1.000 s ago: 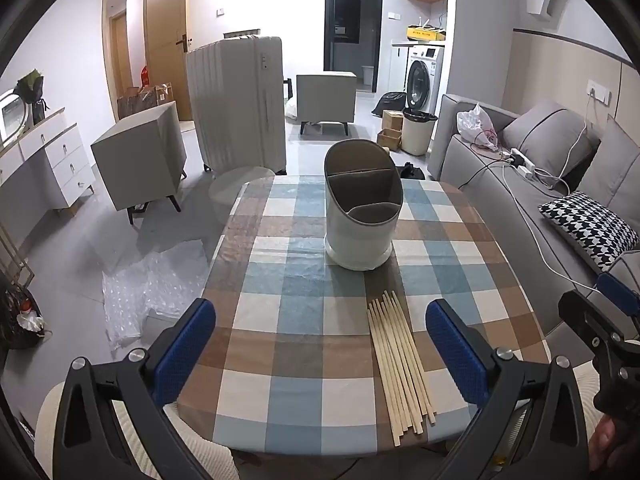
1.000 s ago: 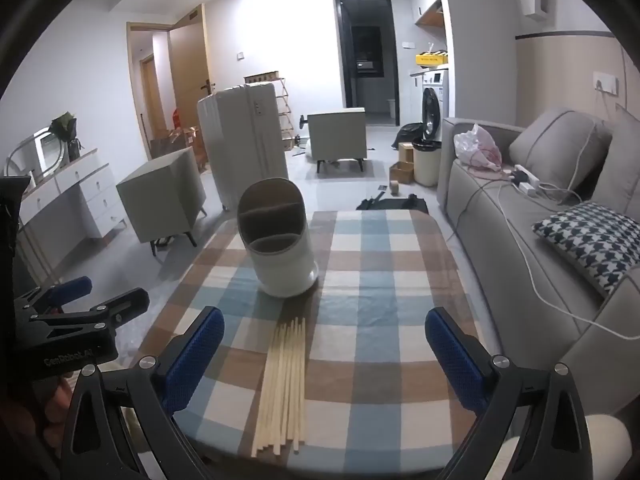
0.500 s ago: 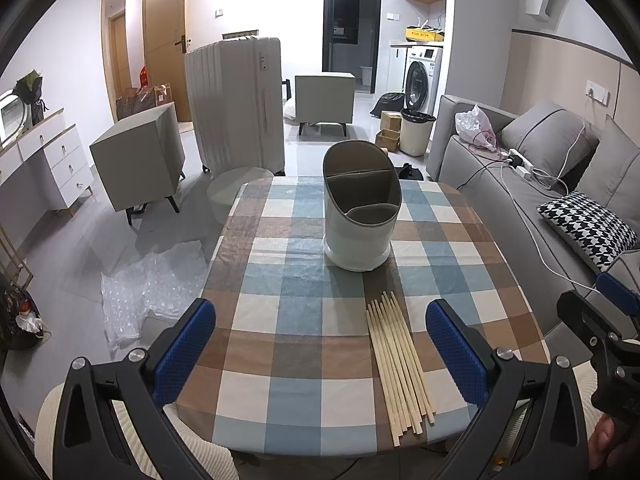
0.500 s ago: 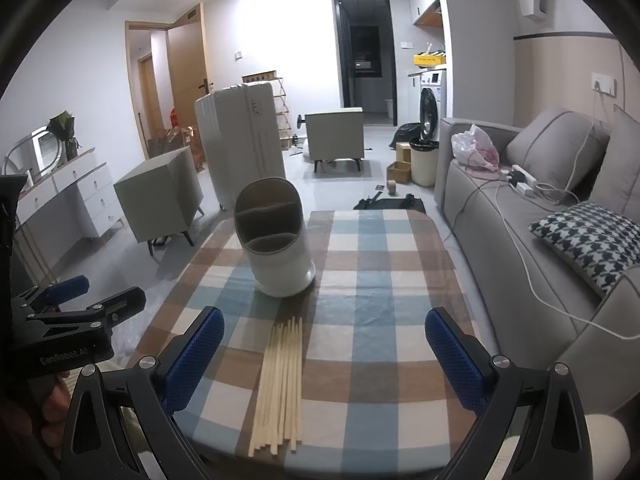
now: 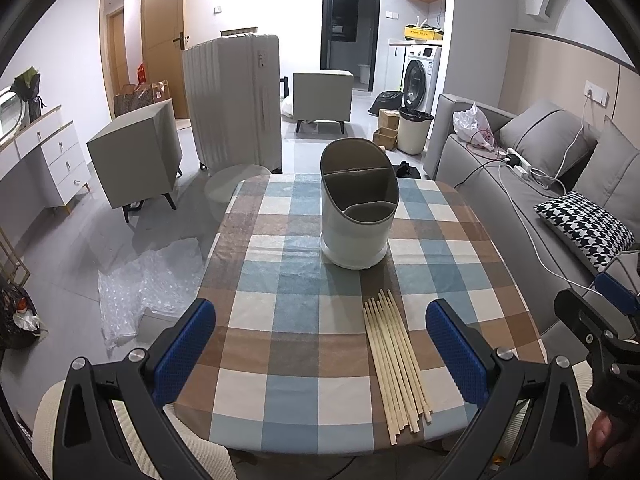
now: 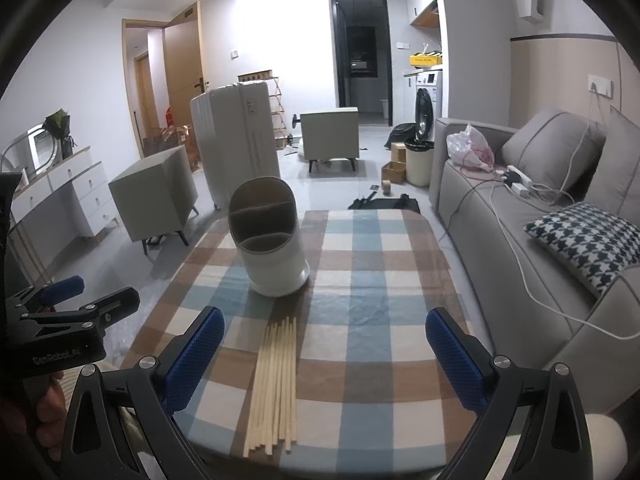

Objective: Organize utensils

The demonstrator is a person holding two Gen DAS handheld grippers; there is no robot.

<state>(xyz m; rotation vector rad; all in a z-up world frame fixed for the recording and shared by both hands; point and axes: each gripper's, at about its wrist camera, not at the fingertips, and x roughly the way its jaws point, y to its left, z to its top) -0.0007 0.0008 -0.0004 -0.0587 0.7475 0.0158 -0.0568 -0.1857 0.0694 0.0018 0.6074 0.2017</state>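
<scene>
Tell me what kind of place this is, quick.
Most likely a small apartment living room, seemingly mid-move. A gray sofa runs along the checkered table, a washing machine stands in the back nook, and a large suitcase stands on the floor.

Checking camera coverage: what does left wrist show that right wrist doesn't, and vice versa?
Only the left wrist view shows the bubble wrap on the floor and the right hand-held gripper at its right edge. Only the right wrist view shows the wooden rack behind the suitcase and the left hand-held gripper at its left edge. Both show the checked table, the empty utensil holder standing upright on it, the chopsticks lying loose in front of it, and the sofa. Both grippers are open and empty.
</scene>
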